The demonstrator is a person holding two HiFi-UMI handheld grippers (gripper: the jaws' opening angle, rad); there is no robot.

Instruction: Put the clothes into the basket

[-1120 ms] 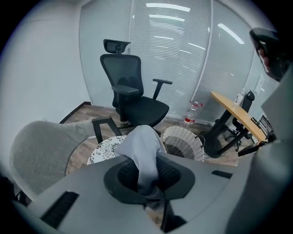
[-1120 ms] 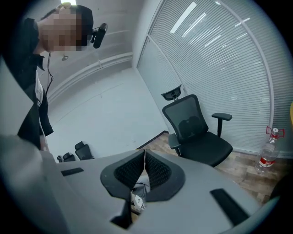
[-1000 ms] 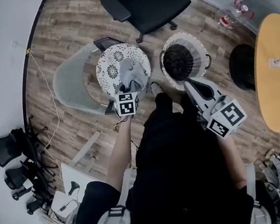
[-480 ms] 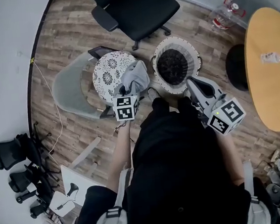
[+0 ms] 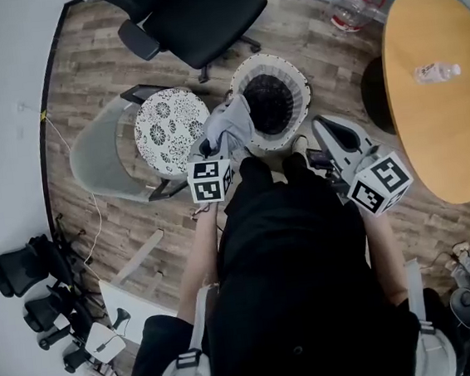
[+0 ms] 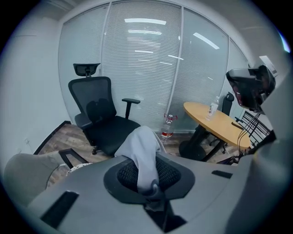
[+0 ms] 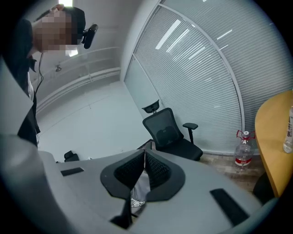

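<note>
Hanging from the left tongs (image 5: 212, 148), the grey garment (image 5: 230, 123) is seen in the head view at the basket (image 5: 295, 81) rim, presumably raised to clear it. In the left gripper view the garment is pinched. In the right gripper view the right tongs (image 7: 144, 157) are pressed together, empty.

The left gripper (image 5: 212, 146) was held out ahead of the person's left side, tilted down and away. Its jaws were nearly together, clamped on a grey garment (image 5: 230, 123) that draped over the pads and hung past the tips. The left forearm (image 5: 201, 249) reached forward from the near left, elbow bent close to the torso. The right gripper (image 5: 325, 126) was out on the right, pointing away and nearer to level, with its jaws closed tip to tip and nothing between them. The right forearm (image 5: 382, 247) extended behind it.
</note>
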